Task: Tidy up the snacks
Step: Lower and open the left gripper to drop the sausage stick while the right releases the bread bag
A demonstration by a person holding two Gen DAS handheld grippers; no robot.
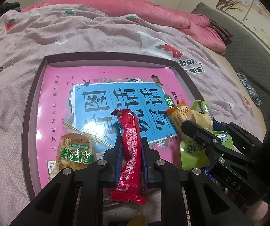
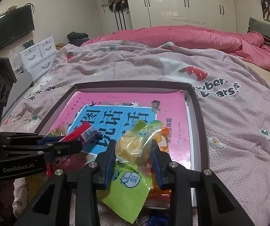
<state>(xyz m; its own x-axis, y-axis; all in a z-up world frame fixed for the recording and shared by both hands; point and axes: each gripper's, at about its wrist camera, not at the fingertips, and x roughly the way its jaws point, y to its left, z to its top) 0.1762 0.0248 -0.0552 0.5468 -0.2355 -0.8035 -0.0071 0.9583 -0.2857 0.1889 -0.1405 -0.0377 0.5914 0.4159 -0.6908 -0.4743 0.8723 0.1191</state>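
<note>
Holding both snacks over the near end of the shallow box [image 1: 40, 69], ahead of placement.

Left tool [image 1: 131, 143]: clamping on the red snack bar [image 1: 130, 146], pads pressing its sides. Bar's long axis running from 6 o'clock to 12 o'clock along the tool's pointing line; far end curling over the pink book [image 1: 63, 86] lining the box floor. Round cake packet [image 1: 74, 154] already lying on the book at 9 o'clock from this tool, just beside it.

Right tool [image 2: 134, 150]: clamping on the clear-and-green snack bag [image 2: 133, 146], pads biting its crinkled upper part; green lower flap hanging toward 6 o'clock. Orange biscuit packet [image 2: 162, 137] resting just beyond, at 1 o'clock, touching the bag. Whether the pads also catch it: cannot tell.

Governing relation: free book cover lying at 12 o'clock from both tools, the left tool nearer the open centre, the right tool nearer the right box wall [image 2: 200, 124]. Judging the next move as a forward lowering, bar kept parallel to the cake packet.

Box resting on a strawberry-print quilt [image 2: 229, 122], soft and wrinkled; expecting some give under load. Pink duvet [image 2: 191, 35] lying beyond at 12 o'clock, white wardrobes [image 2: 182, 1] behind.
</note>
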